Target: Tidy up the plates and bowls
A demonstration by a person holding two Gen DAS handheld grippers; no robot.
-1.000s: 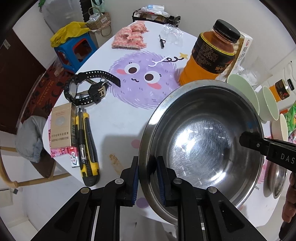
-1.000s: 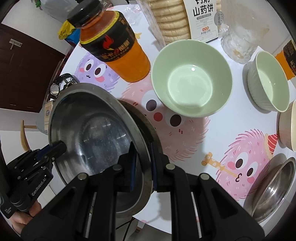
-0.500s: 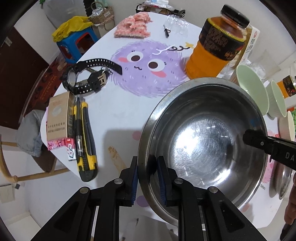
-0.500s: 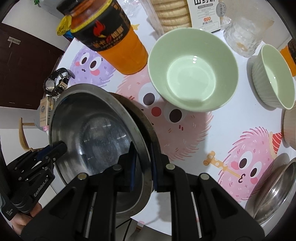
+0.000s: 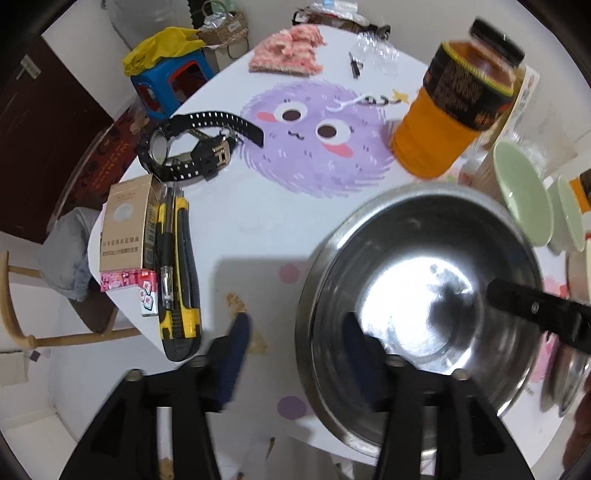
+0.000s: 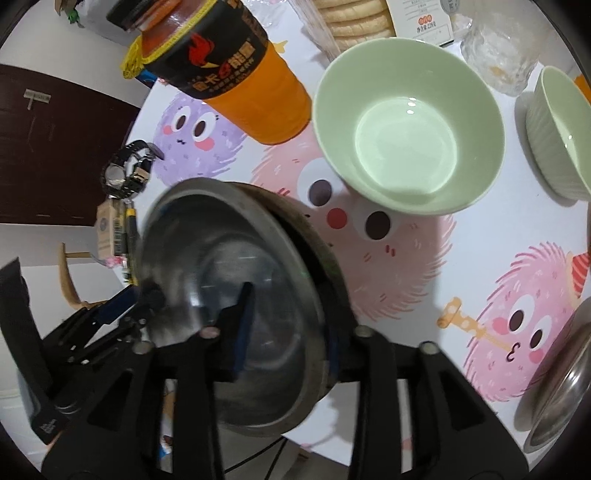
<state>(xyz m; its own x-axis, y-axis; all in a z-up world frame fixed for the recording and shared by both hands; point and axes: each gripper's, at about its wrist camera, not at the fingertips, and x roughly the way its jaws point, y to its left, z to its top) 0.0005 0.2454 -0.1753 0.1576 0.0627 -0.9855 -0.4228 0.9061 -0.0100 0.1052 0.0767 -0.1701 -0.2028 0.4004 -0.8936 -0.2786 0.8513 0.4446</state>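
A large steel bowl point(image 5: 424, 314) sits at the table's near edge; it also shows in the right wrist view point(image 6: 229, 288). My left gripper point(image 5: 295, 354) is open, its jaws spread on either side of the bowl's left rim. My right gripper point(image 6: 288, 332) is open too, its jaws astride the bowl's right rim. A wide green bowl point(image 6: 406, 129) and a smaller ribbed green bowl point(image 6: 557, 136) stand behind. Another steel bowl point(image 6: 561, 380) lies at the right edge.
An orange drink bottle point(image 5: 454, 114) stands just behind the steel bowl. A black watch point(image 5: 192, 144), a small carton point(image 5: 125, 225) and a yellow utility knife point(image 5: 177, 273) lie at the left. A cracker pack point(image 6: 354, 22) is at the back.
Both grippers have opened and let go of the steel bowl's rim. The bowl has come down onto the table near its front edge.
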